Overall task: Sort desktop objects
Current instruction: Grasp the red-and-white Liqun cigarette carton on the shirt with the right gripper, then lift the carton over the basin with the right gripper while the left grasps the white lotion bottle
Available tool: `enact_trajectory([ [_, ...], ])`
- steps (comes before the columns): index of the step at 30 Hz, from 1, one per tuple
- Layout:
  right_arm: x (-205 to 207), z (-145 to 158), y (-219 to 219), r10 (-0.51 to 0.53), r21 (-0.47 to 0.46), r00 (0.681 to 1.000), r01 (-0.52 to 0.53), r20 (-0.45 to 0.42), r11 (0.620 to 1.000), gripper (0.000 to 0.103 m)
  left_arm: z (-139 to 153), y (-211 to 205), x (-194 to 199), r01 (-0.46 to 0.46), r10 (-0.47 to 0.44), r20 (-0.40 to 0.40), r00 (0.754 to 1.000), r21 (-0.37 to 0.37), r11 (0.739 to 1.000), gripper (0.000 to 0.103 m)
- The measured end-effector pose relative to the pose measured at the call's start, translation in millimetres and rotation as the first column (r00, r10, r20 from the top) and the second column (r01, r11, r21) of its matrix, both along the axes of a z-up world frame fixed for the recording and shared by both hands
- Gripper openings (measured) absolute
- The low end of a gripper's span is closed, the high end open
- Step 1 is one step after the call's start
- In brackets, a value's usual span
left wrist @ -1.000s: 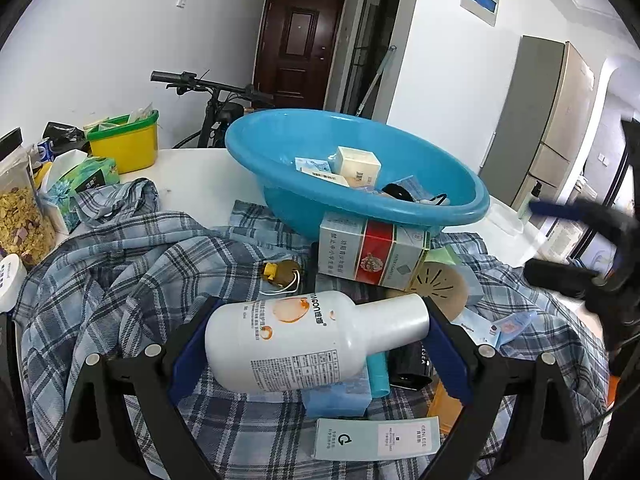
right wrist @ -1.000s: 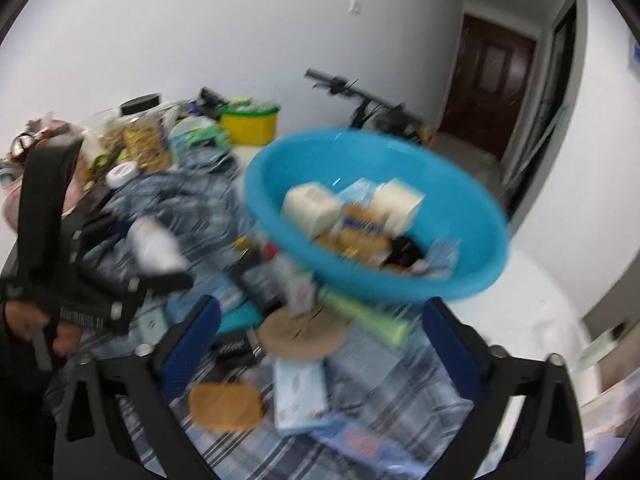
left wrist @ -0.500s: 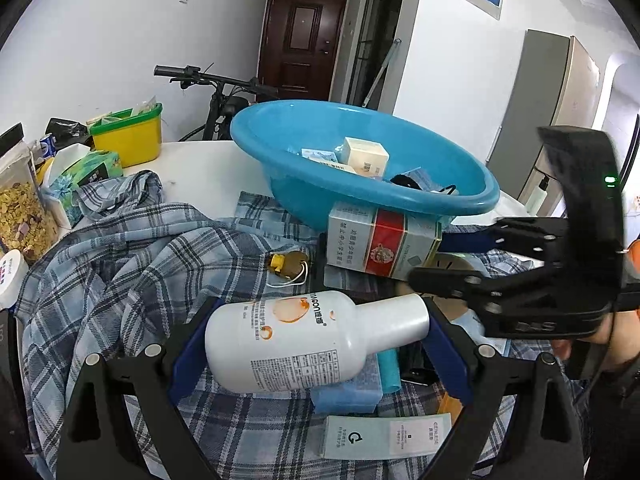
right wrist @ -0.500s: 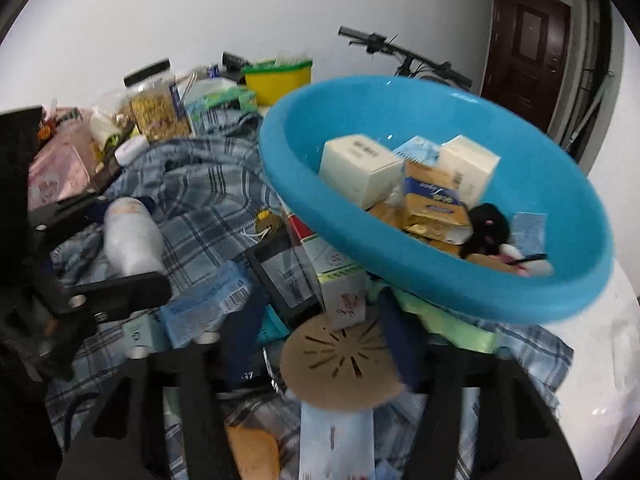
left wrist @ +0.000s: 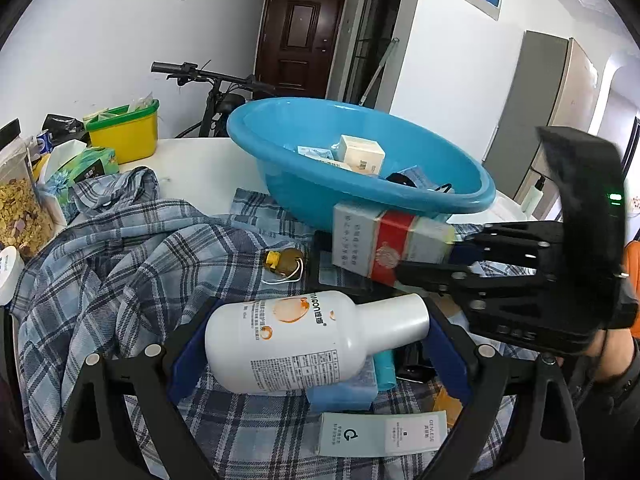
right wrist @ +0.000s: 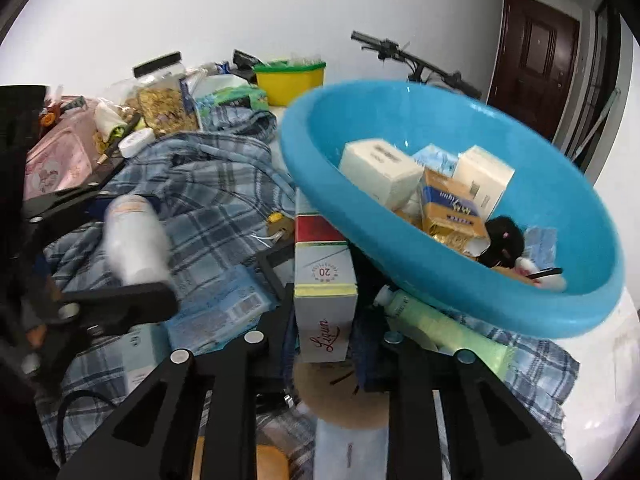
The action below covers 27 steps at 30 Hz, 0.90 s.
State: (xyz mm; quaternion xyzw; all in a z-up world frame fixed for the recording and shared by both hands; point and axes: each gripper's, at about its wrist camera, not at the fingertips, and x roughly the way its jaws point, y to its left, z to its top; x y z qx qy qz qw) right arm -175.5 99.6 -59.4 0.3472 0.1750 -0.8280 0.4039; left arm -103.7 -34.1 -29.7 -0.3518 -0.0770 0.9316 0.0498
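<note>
L claw [left wrist: 316, 344] is clamped on a white plastic bottle with orange print [left wrist: 308, 340], bottle lying sideways across the blue pads, base at the left pad, cap end at the right one. Under it: a blue plaid cloth [left wrist: 120, 264] bunched over the white table [left wrist: 200, 168], a light-blue flat pack [left wrist: 344, 392] and a pale teal carton w/ a "G" logo [left wrist: 380, 434].

R claw [right wrist: 326, 320] is narrow, gripping a red-and-white rectangular cardboard box [right wrist: 322, 280] by its near end; "20" seal and script lettering face the cam. From the left wrist view the same box [left wrist: 384, 244] sits right against the outer wall of the big blue plastic basin [left wrist: 472, 196], just under the rim, R claw's black fingers [left wrist: 432, 276] on its right end. Can't tell if the box is resting on the cloth or lifted off it.

Beside the box: pale green tube [right wrist: 440, 328] under the basin edge, round tan perforated disc [right wrist: 340, 396] below the claw, small brass-coloured round item w/ yellow tab [left wrist: 282, 260] on the cloth.

Basin contents: cream boxes [right wrist: 380, 172], gold-and-blue packet [right wrist: 452, 204], black item [right wrist: 504, 240], light-blue packets.

Farther out: yellow bin w/ green rim [left wrist: 124, 132], granola bag [left wrist: 20, 212], bicycle [left wrist: 212, 92], dark brown door [left wrist: 300, 36].
</note>
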Motion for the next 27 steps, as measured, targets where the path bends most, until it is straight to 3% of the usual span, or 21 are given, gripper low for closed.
enact_trajectory([
  [10, 37, 17, 32, 0.017, -0.076, 0.999, -0.015, 0.029, 0.997, 0.021, 2, 1, 1, 0.008, -0.007, -0.003, 1.0, 0.008, 1.0, 0.096],
  [15, 44, 45, 49, -0.006, -0.149, 1.0, 0.007, 0.003, 0.989, 0.021, 3, 0, 1, 0.006, -0.006, -0.007, 1.0, 0.009, 1.0, 0.096],
  [20, 31, 84, 53, -0.078, -0.16, 0.993, 0.063, -0.085, 0.985, 0.021, 2, 0, 1, 0.006, -0.005, -0.005, 1.0, 0.006, 1.0, 0.096],
  [23, 10, 108, 56, -0.178, -0.184, 0.972, 0.15, -0.15, 0.971, 0.021, 1, 0, 1, 0.002, -0.002, -0.006, 1.0, 0.005, 1.0, 0.096],
  [27, -23, 128, 52, -0.209, -0.19, 0.964, 0.177, -0.162, 0.966, 0.021, 1, -1, 2, -0.015, 0.014, -0.01, 1.0, -0.017, 1.0, 0.096],
])
